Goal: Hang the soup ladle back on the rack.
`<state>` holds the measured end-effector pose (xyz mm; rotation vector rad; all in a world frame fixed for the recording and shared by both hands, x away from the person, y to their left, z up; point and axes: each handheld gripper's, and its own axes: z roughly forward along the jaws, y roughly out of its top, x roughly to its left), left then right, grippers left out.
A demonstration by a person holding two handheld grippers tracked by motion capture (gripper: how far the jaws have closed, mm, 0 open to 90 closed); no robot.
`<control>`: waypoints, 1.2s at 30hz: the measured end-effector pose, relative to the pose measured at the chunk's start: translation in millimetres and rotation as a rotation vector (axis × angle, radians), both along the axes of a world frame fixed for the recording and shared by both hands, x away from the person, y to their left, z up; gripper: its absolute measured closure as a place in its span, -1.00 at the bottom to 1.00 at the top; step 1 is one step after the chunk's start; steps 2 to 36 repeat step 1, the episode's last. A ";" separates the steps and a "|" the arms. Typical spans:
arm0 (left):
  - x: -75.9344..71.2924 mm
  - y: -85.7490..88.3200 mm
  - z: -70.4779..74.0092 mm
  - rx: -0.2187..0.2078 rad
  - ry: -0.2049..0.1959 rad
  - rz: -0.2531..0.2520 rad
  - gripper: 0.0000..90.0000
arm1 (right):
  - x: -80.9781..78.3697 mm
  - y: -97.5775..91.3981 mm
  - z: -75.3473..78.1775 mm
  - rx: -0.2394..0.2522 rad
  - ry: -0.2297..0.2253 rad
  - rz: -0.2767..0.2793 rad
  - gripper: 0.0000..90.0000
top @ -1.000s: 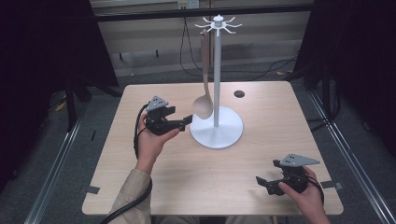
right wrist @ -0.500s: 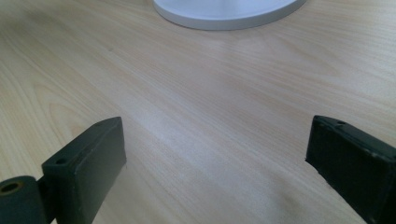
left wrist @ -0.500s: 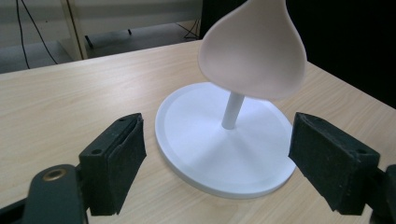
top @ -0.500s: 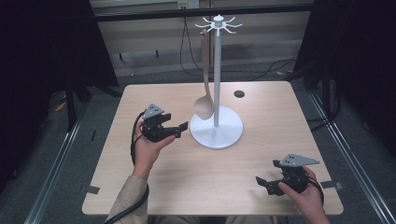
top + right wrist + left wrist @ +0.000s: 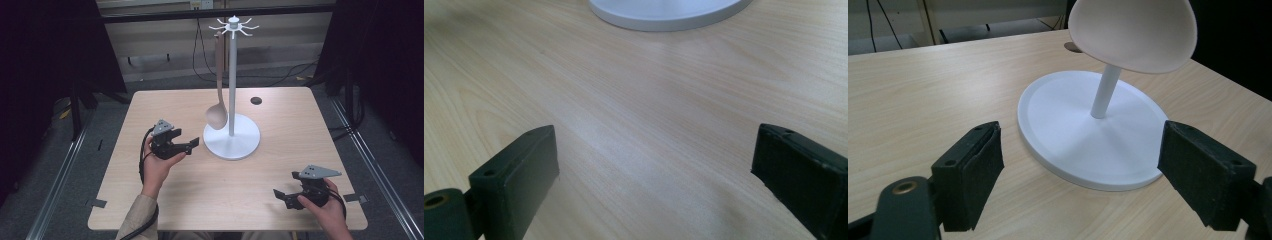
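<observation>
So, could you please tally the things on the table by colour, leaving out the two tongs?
White: 1, the hook stand
Beige: 1, the ladle hanging from it
Black: 1, the small round disc
Total: 3

L gripper (image 5: 192,144) jaws wide apart, nothing btwn, hand under it, forearm angled in. R gripper (image 5: 280,195) jaws spread too, empty, held low, well apart from L.

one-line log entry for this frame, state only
left gripper: open, beside stand base | right gripper: open, near table front edge | ladle: hanging on stand | nothing held
</observation>
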<state>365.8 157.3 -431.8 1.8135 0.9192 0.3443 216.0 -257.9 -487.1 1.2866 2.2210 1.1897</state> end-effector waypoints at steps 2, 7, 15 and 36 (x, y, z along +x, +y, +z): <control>0.1 -0.9 -0.2 0.004 0.001 -0.001 -0.60 | 0.0 -0.1 -0.2 0.001 0.000 0.002 -0.91; 0.1 -0.9 -0.2 0.004 0.001 -0.001 -0.60 | 0.0 -0.1 -0.2 0.001 0.000 0.002 -0.91; 0.1 -0.9 -0.2 0.004 0.001 -0.001 -0.60 | 0.0 -0.1 -0.2 0.001 0.000 0.002 -0.91; 0.1 -0.9 -0.2 0.004 0.001 -0.001 -0.60 | 0.0 -0.1 -0.2 0.001 0.000 0.002 -0.91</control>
